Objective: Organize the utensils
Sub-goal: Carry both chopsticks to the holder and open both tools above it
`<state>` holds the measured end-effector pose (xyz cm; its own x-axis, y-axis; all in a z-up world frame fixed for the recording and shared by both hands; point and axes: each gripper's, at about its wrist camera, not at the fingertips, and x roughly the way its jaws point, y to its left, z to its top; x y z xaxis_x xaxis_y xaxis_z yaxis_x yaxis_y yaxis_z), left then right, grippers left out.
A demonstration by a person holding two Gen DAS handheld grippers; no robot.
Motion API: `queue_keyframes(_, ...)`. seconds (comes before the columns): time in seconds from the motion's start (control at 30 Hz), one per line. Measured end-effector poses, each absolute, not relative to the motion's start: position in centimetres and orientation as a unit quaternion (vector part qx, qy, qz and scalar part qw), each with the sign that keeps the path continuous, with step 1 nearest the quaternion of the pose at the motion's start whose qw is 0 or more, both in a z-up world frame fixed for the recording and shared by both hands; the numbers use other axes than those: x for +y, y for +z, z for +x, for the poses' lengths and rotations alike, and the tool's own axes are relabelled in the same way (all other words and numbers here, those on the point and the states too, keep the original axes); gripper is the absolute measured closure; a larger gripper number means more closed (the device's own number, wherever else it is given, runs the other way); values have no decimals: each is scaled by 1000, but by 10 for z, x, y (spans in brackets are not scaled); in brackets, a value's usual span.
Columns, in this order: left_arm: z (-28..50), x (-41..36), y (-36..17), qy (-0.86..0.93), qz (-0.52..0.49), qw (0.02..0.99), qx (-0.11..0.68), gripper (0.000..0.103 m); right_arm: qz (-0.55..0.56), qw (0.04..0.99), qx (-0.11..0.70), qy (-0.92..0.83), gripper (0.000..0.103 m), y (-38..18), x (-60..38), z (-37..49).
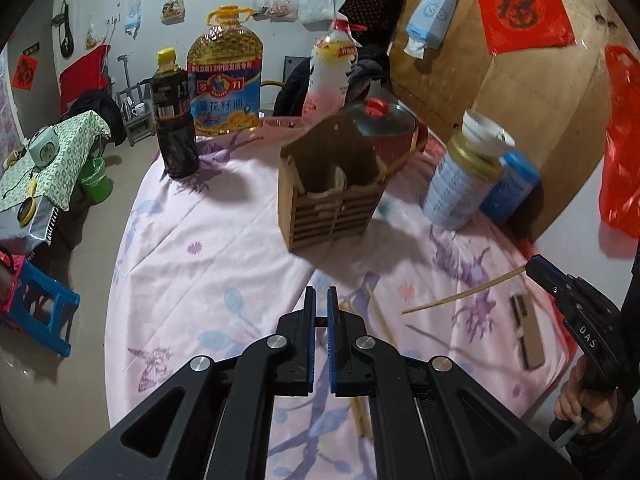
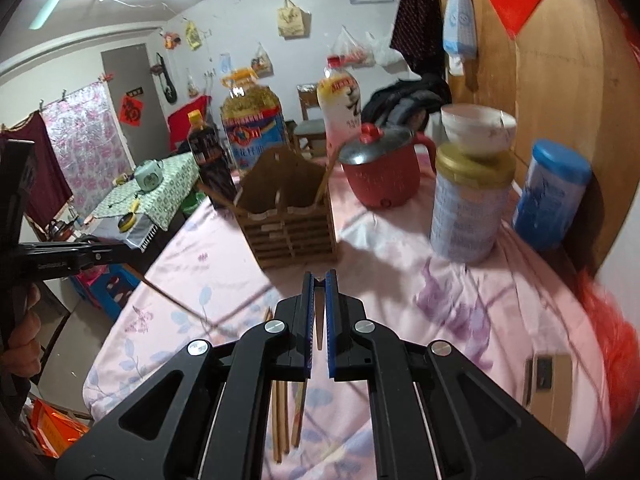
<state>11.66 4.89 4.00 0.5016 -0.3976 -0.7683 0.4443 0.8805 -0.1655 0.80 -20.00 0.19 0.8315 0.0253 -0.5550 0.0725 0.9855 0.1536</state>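
A wooden slatted utensil holder stands mid-table with chopsticks leaning inside it. My right gripper is shut on a single chopstick and holds it above the cloth. My left gripper has its fingers nearly together; in the right wrist view a thin chopstick runs from its tip down to the table. Several loose chopsticks lie on the pink cloth below both grippers.
A dark sauce bottle, oil jug and white bottle stand behind the holder. A red pot, a tin with a bowl on it and a blue canister stand right. A phone lies near the table edge.
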Motion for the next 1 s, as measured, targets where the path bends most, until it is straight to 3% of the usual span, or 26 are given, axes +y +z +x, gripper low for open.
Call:
queue_keyframes(0.6,193,-14,168,-217,32,924,314,97,90,976,192,46,97,100,-244,81)
queue_keyframes(0.83,235,-27,164,-184,22,937,296,97,84,974,203,57,97,95,-243,123)
queue_keyframes(1.0,263,-28,130,-164,8,936,311,97,83,968,228,68,97,76,-238,152)
